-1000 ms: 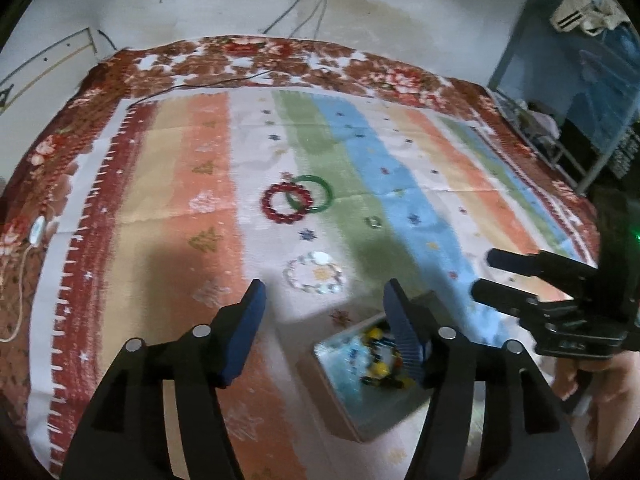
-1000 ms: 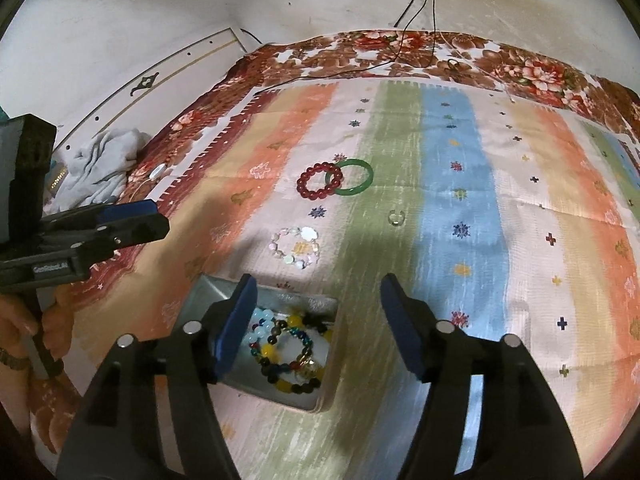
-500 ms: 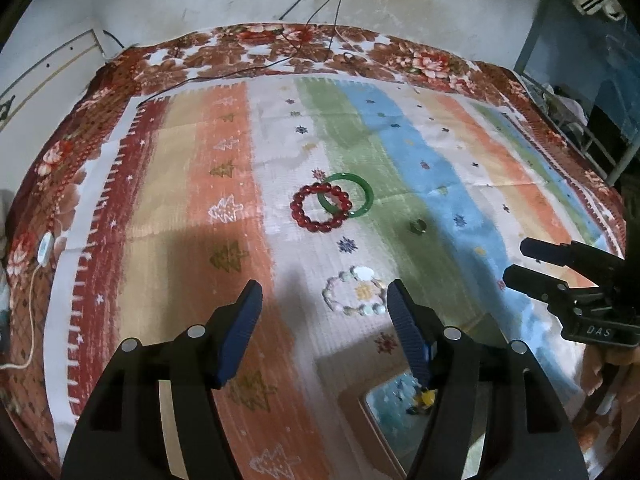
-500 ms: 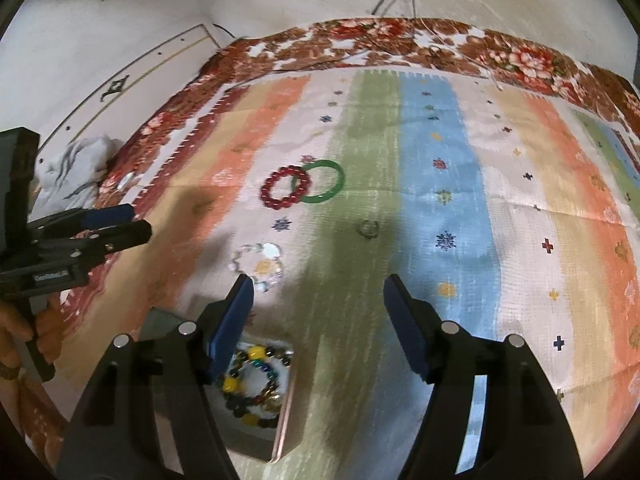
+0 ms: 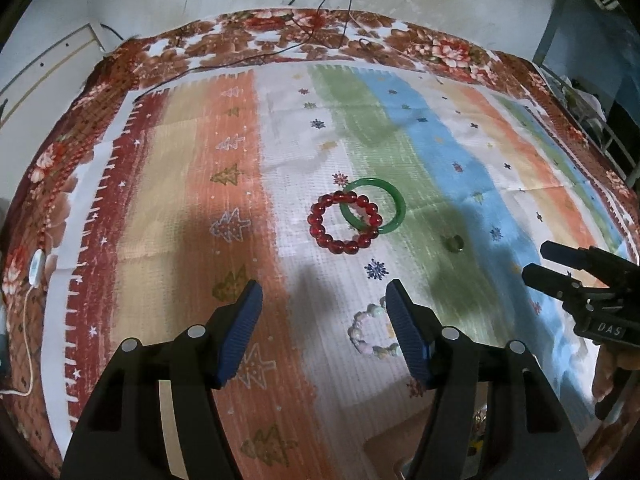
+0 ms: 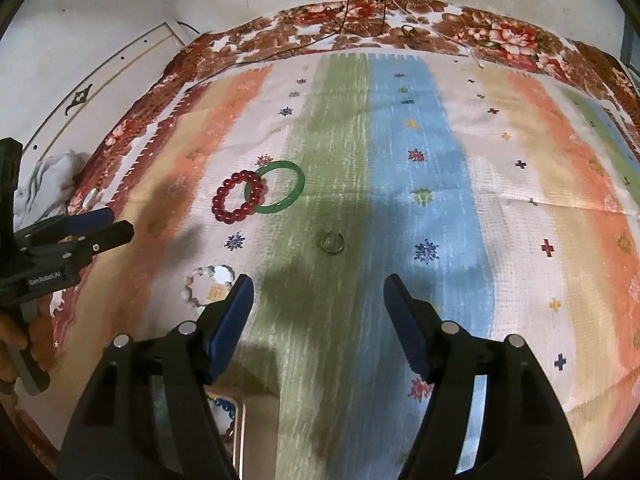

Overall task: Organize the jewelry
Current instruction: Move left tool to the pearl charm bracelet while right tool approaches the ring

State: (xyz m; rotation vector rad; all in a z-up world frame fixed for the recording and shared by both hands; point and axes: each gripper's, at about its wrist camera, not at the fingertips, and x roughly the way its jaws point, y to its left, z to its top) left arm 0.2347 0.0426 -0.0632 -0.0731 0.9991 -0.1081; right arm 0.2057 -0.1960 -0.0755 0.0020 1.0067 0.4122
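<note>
Pale bead bracelet [image 5: 374, 334] half behind left gripper [image 5: 322, 300]; box [image 6: 230, 420] cropped.

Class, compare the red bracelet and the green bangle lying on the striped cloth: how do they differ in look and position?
The red bracelet is a string of round, glossy red beads; the green bangle is one smooth, solid ring. The red bracelet lies mostly on the white stripe, the green bangle reaches onto the green stripe. Where they overlap, the red beads cross over the bangle's band. Both are rings of similar size, lying flat and touching, with neither gripper holding them.
</note>
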